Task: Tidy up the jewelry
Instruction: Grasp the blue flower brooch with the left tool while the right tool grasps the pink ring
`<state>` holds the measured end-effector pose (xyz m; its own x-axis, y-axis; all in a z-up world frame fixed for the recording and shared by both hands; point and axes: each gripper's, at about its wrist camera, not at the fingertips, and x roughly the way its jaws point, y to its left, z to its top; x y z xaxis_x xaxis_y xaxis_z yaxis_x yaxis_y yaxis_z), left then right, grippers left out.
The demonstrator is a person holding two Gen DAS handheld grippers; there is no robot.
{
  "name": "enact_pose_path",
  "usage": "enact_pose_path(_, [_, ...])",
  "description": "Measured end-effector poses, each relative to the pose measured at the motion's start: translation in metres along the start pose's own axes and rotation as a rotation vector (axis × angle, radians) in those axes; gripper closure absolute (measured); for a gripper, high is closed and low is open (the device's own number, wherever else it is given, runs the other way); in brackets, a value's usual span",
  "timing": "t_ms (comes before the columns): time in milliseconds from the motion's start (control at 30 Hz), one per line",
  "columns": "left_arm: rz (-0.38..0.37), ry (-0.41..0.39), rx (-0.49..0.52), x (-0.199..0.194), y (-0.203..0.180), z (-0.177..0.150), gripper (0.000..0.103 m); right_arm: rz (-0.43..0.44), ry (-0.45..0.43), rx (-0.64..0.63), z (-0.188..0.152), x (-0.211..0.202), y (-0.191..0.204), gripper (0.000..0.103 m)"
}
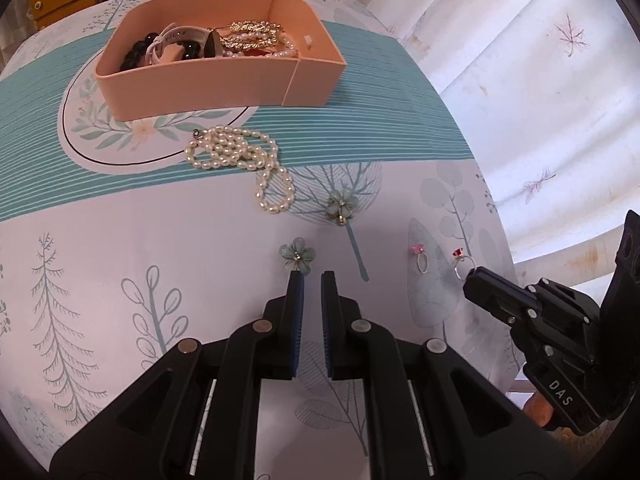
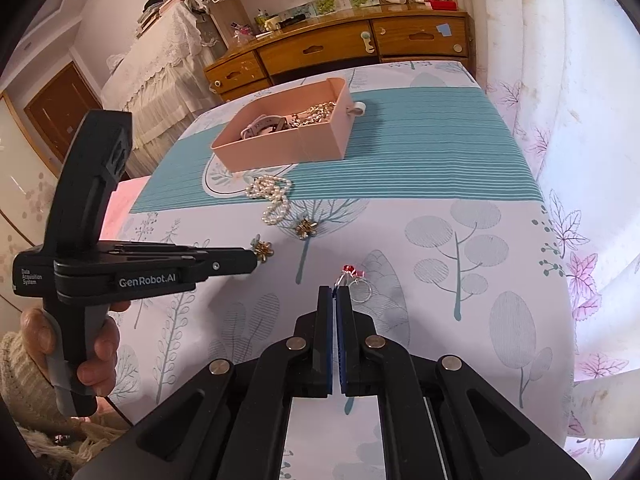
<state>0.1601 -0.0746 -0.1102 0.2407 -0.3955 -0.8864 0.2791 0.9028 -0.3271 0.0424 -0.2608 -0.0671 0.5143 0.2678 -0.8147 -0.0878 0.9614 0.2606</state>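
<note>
right gripper (image 2: 334,289): pinched on the red ring (image 1: 460,259) band, at 3 o'clock of the pink ring (image 1: 419,254) | left gripper (image 1: 311,276): a little open, empty, just by a flower clip (image 1: 298,255) | ring: tiny, light, hard, slippery, hold the band | box (image 1: 224,80): at 12 o'clock

A table (image 2: 460,184) is covered with a tree-print cloth banded in teal. A wooden dresser (image 2: 340,50) with drawers is seen behind it, its top cluttered. A leaf-print curtain (image 2: 568,100) is hung at right, daylit; lace-draped furniture (image 2: 160,60) stands at left.
</note>
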Motion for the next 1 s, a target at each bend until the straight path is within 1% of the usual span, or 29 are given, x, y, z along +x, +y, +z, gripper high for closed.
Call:
enact_pose_path(100, [0.014, -0.014, -0.012, 0.0, 0.002, 0.001, 0.097, 0.004, -0.002, 0.006, 0.0, 0.0, -0.001, 0.101])
enact_pose_path(133, [0.017, -0.016, -0.011, -0.001, 0.002, 0.001, 0.095, 0.005, -0.002, 0.009, 0.0, 0.0, -0.001, 0.101])
enact_pose_path(200, [0.024, -0.016, -0.006, 0.0, 0.003, 0.001, 0.078, 0.006, -0.003, 0.012, 0.001, 0.0, -0.002, 0.101])
enact_pose_path(267, [0.021, -0.012, -0.001, 0.0, 0.002, 0.002, 0.026, 0.005, -0.005, 0.013, 0.001, -0.001, -0.002, 0.101])
enact_pose_path(300, [0.017, -0.016, 0.001, 0.0, 0.002, 0.002, 0.02, 0.006, -0.005, 0.015, 0.001, -0.001, -0.002, 0.101])
enact_pose_path(467, [0.021, -0.021, 0.016, 0.002, -0.002, 0.005, 0.02, 0.004, -0.011, 0.021, 0.001, -0.001, -0.003, 0.101])
enact_pose_path(667, [0.075, -0.021, 0.014, 0.01, -0.002, 0.012, 0.021, -0.003, -0.021, 0.019, 0.003, -0.004, -0.003, 0.101])
enact_pose_path(733, [0.095, -0.019, 0.029, 0.013, -0.003, 0.014, 0.024, -0.004, -0.025, 0.019, 0.003, -0.005, -0.003, 0.101])
enact_pose_path(767, [0.107, -0.023, 0.042, 0.013, -0.004, 0.014, 0.029, -0.006, -0.026, 0.02, 0.003, -0.005, -0.003, 0.101])
enact_pose_path(800, [0.119, -0.023, 0.059, 0.015, -0.007, 0.014, 0.031, -0.006, -0.027, 0.021, 0.003, -0.005, -0.003, 0.101])
enact_pose_path(867, [0.155, -0.025, 0.095, 0.017, -0.013, 0.015, 0.045, -0.009, -0.026, 0.021, 0.003, -0.004, -0.004, 0.101])
enact_pose_path(900, [0.172, -0.027, 0.11, 0.017, -0.015, 0.015, 0.048, -0.01, -0.026, 0.023, 0.003, -0.004, -0.004, 0.101])
enact_pose_path(933, [0.188, -0.028, 0.124, 0.018, -0.017, 0.015, 0.053, -0.009, -0.025, 0.026, 0.004, -0.003, -0.004, 0.101])
enact_pose_path(1000, [0.212, -0.033, 0.14, 0.019, -0.019, 0.015, 0.069, -0.008, -0.028, 0.029, 0.004, -0.003, -0.005, 0.101])
